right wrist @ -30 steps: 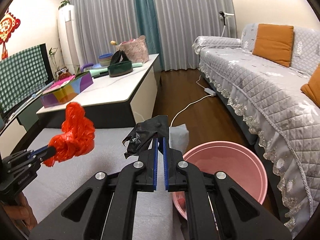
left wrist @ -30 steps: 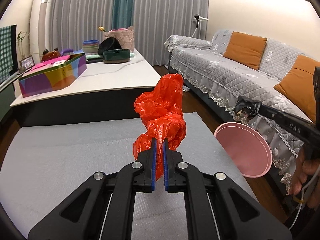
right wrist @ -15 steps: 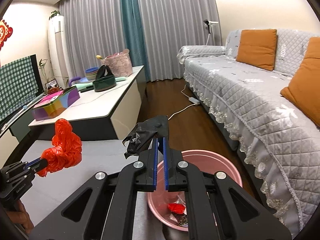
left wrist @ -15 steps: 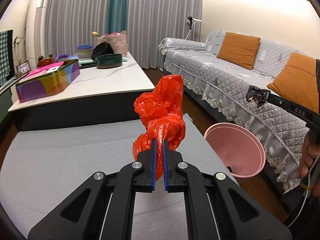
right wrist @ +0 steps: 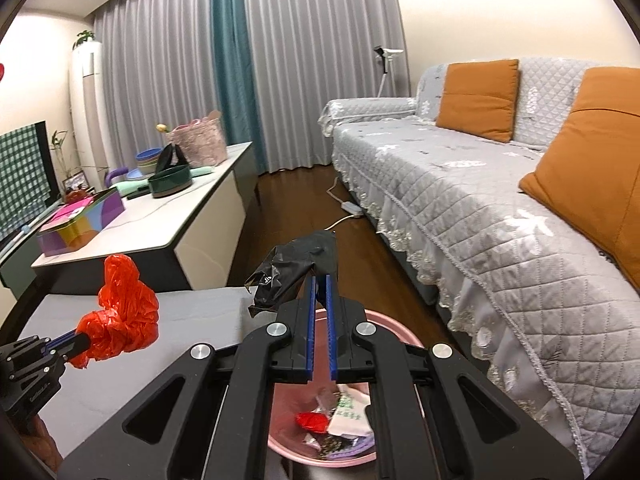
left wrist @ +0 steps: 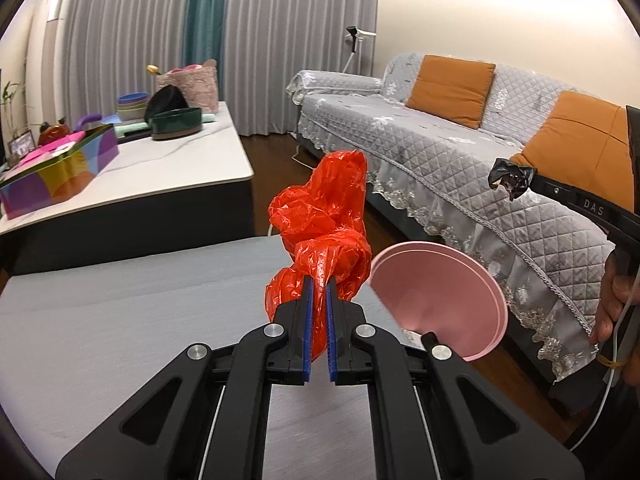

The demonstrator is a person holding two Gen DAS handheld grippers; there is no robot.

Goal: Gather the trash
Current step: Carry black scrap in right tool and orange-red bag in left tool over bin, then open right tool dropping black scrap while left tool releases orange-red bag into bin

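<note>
My left gripper (left wrist: 318, 284) is shut on a crumpled red plastic bag (left wrist: 324, 216), held above the grey table's right part; it also shows in the right wrist view (right wrist: 120, 316). My right gripper (right wrist: 319, 280) is shut on a crumpled black plastic bag (right wrist: 294, 272), held above the pink bin (right wrist: 400, 330), which holds several scraps of trash. In the left wrist view the black bag (left wrist: 512, 178) hangs above and to the right of the pink bin (left wrist: 436, 292).
A grey cloth-covered table (left wrist: 120, 320) lies under the left gripper. Behind it is a white-topped low table (left wrist: 168, 160) with a colourful box (left wrist: 56, 168), bowls and a pink basket. A grey sofa (right wrist: 480, 184) with orange cushions stands on the right.
Both grippers have moved to the right. The right gripper with the black bag is now over the bin's opening. The red bag has come closer to the bin.
</note>
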